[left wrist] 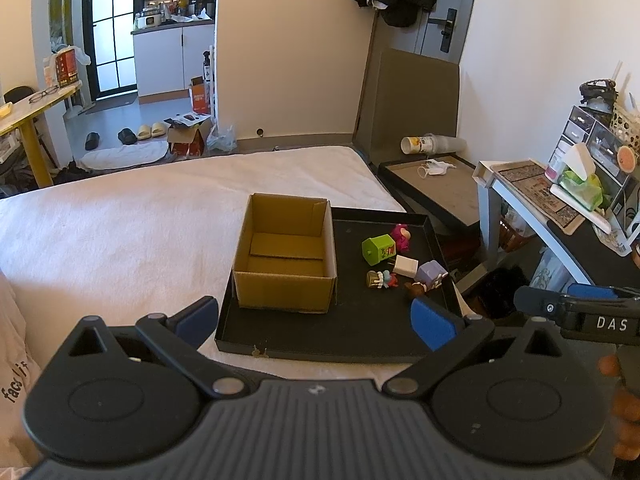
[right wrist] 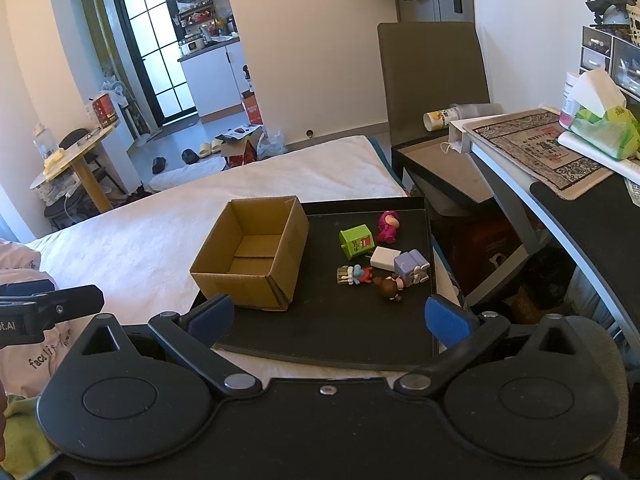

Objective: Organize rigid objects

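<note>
My cardboard box (right wrist: 256, 256) is empty. All the little toys (right wrist: 380, 258) sit beside it on the black tray (right wrist: 328, 336). My left gripper (left wrist: 316, 320) and right gripper (right wrist: 328, 320) are wide open, holding nothing.

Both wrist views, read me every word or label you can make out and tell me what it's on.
"DAS": on the right gripper body, cut off by the frame edge.
"face lif": pale cloth at lower left, partly hidden.
Green cube print, framed sheet, red boxes: too small or blurred.
</note>
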The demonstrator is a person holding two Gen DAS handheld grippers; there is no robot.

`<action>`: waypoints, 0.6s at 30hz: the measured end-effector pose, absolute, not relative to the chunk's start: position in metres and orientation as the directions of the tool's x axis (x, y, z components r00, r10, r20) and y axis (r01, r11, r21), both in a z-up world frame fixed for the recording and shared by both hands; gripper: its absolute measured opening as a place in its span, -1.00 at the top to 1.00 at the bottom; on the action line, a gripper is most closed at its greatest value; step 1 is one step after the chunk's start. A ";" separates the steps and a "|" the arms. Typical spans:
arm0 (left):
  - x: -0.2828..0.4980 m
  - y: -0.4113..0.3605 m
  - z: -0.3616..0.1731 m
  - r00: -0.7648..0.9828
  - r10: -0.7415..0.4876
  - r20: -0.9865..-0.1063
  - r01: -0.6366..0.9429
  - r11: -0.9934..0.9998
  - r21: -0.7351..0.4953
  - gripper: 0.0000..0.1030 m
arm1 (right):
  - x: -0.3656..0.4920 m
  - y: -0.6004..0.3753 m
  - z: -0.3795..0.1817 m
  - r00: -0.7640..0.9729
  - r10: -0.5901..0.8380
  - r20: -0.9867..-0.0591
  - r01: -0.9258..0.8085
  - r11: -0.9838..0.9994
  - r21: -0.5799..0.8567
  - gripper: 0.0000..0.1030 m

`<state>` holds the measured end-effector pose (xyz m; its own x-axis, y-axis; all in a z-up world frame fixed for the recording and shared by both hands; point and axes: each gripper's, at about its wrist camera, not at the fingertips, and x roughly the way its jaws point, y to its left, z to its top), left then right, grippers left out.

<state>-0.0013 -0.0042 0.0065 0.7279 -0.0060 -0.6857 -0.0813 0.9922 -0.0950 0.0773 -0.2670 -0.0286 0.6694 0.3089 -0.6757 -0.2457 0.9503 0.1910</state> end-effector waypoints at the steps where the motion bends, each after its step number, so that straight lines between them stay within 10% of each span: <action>1: -0.001 -0.004 0.006 0.727 -0.006 -0.687 -0.082 0.992 -0.095 -0.98 | 0.077 -0.268 -0.029 0.670 0.309 -0.675 -0.246 0.950 0.192 -1.00; 18: -0.003 -0.003 0.007 0.727 -0.004 -0.686 -0.081 0.992 -0.092 -0.98 | 0.077 -0.269 -0.027 0.670 0.309 -0.674 -0.243 0.950 0.194 -1.00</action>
<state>-0.0030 -0.0026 0.0065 0.7274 -0.0040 -0.6862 -0.0811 0.9925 -0.0917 0.0768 -0.2685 -0.0274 0.6705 0.3092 -0.6744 -0.2433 0.9504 0.1939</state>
